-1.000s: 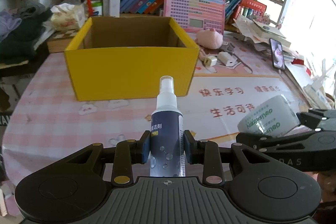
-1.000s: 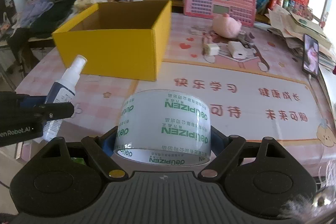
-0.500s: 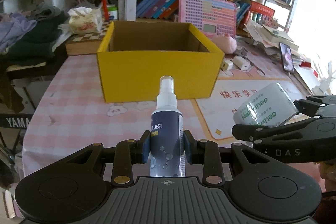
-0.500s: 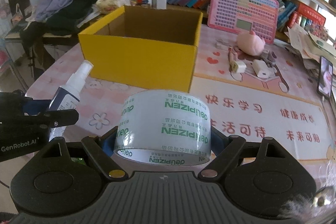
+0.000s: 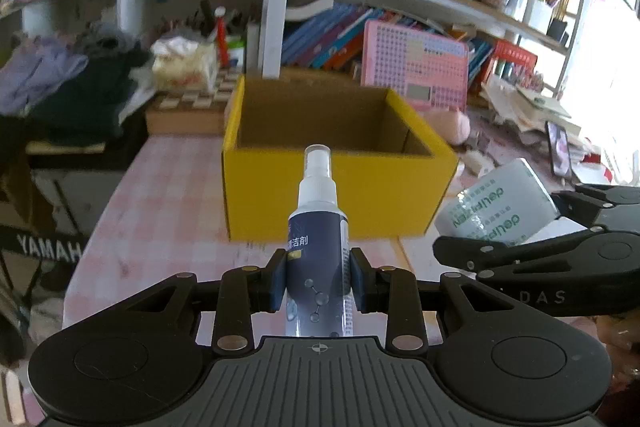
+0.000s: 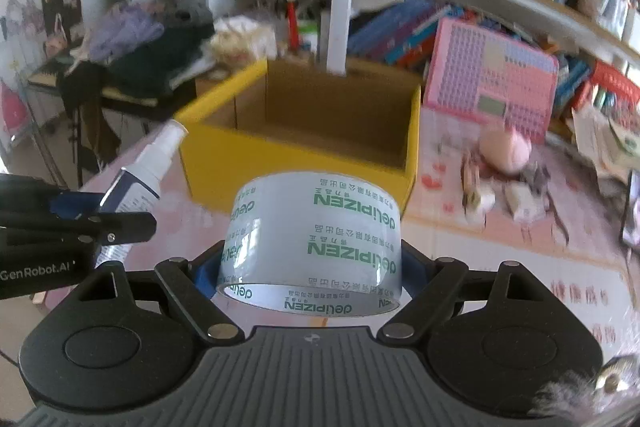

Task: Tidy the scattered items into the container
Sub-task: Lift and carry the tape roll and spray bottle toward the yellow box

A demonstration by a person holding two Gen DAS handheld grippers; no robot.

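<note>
In the left wrist view, the yellow cardboard box (image 5: 340, 183) is sitting nearer and more centred than a second ago, its open brown inside now showing, so the carry is closing on the container and the drop is, by my reading, the next step. The left gripper (image 5: 318, 279) is pinching the spray bottle (image 5: 318, 247) around its dark lower body, the bottle standing upright with its white nozzle overlapping the box's front wall in the picture. It is pointing downward and forward at the box, above the pink checked tablecloth (image 5: 160, 195). At the right edge, the other gripper is carrying the tape roll (image 5: 496, 205) alongside. In the right wrist view, the box (image 6: 304, 143) is likewise looming larger than before, with nothing visible inside it. The right gripper (image 6: 310, 267) is clamping the clear tape roll (image 6: 316, 239) across its width, jaws set wide around it, tilted downward toward the box's front wall. The left gripper's bottle (image 6: 140, 179) is leaning in from the left, just beside the tape.
</note>
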